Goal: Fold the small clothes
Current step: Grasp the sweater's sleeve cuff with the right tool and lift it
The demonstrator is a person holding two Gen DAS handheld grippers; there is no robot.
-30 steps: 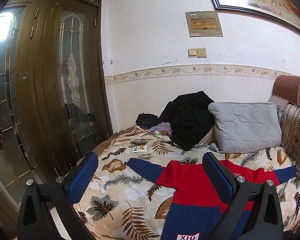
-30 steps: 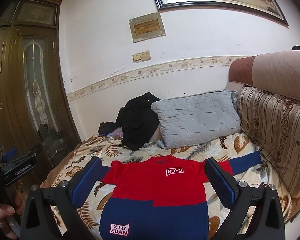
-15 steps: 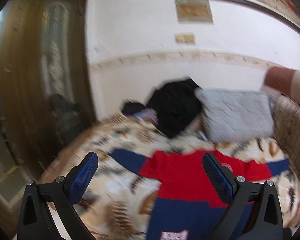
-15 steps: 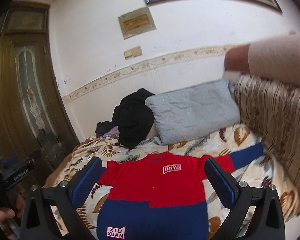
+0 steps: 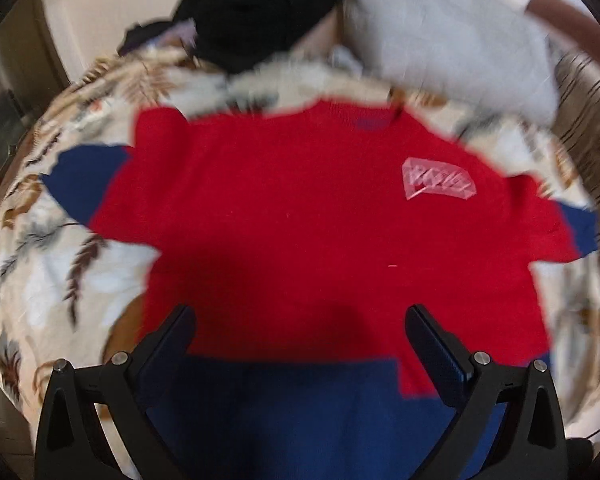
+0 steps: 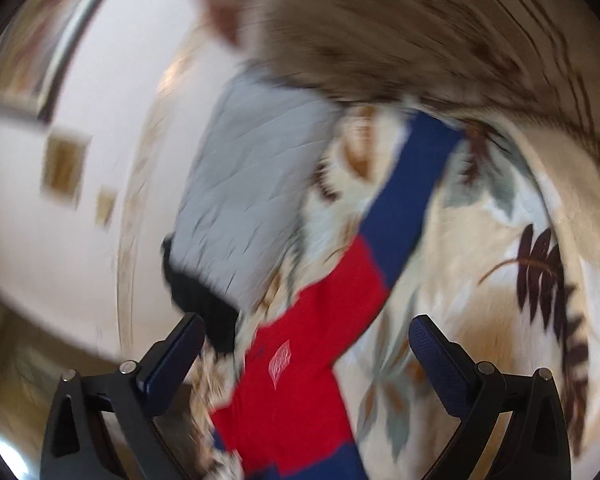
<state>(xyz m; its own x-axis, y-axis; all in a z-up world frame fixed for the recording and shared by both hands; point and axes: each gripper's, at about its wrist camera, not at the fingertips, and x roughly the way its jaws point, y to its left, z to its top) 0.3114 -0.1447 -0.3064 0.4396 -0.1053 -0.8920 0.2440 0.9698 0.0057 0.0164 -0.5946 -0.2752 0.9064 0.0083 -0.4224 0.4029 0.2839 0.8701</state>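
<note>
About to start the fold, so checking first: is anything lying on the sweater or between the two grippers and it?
Nothing visible does. The sweater lies spread on the bedspread; the pillow and black clothes sit beyond its collar.

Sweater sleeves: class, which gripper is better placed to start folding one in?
Probably the right gripper: its open jaws face the sweater's blue-cuffed sleeve. The left gripper, also open, hangs over the sweater's middle.

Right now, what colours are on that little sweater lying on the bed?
The sweater is red on top, navy below and at the sleeve ends; the left wrist view shows it best.
</note>
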